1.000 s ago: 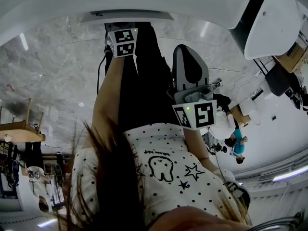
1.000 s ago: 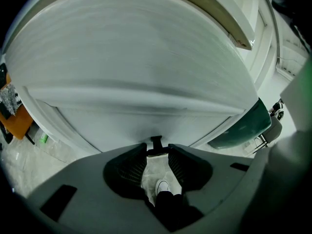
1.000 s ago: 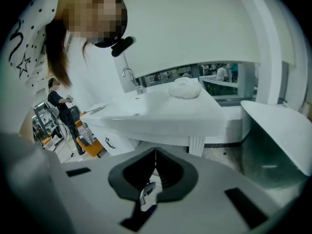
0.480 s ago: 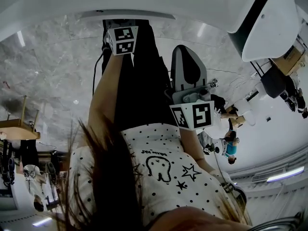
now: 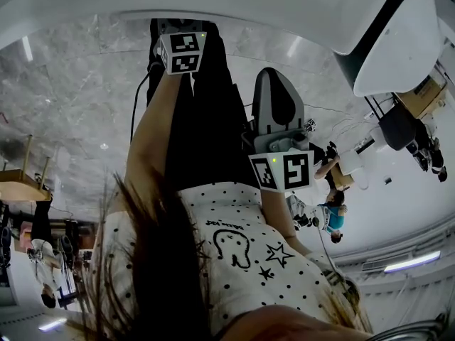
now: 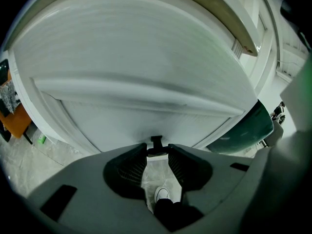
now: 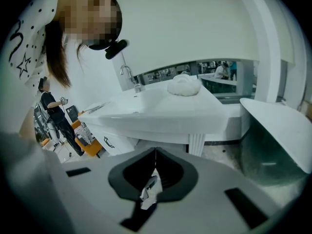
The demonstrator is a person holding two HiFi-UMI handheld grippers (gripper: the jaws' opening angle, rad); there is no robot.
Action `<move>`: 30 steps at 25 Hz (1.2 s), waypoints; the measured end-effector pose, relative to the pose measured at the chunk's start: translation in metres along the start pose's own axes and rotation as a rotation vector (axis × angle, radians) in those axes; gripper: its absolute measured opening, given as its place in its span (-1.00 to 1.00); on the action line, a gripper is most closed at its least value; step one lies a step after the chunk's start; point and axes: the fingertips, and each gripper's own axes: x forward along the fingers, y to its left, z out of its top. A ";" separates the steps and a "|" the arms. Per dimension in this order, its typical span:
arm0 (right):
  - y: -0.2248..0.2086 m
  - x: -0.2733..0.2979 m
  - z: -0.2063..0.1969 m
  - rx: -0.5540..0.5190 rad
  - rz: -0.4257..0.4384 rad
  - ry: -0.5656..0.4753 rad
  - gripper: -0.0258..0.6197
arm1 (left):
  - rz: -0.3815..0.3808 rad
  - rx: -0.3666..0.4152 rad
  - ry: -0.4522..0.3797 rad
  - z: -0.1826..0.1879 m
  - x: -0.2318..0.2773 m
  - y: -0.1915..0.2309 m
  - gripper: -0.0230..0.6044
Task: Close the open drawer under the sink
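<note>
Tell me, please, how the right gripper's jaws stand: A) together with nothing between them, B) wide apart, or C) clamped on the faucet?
A: in the right gripper view the right gripper has its jaws meeting at the tips with nothing between them, and the faucet stands well away from it.

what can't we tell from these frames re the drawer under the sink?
- Drawer open or shut: left gripper view, broad white panel fills the frame, its edges cut off.
- Small black piece between left gripper tips: too small; handle or not, gripped or not.
- Right gripper view: cabinet below white sink too small, cut by gripper body.
- Head view: dotted white shirt and dark hair hide it all.
</note>
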 end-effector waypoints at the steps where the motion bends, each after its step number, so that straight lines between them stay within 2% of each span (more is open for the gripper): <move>1: 0.000 0.000 0.000 0.000 0.000 -0.001 -0.88 | 0.001 0.000 -0.004 0.001 0.000 0.000 -0.48; 10: 0.004 0.003 0.000 0.001 0.012 0.006 -0.88 | 0.000 -0.004 -0.041 0.021 0.010 0.005 -0.48; 30: 0.003 0.006 -0.004 0.014 0.008 0.014 -0.88 | -0.001 -0.017 -0.054 0.028 0.017 0.007 -0.48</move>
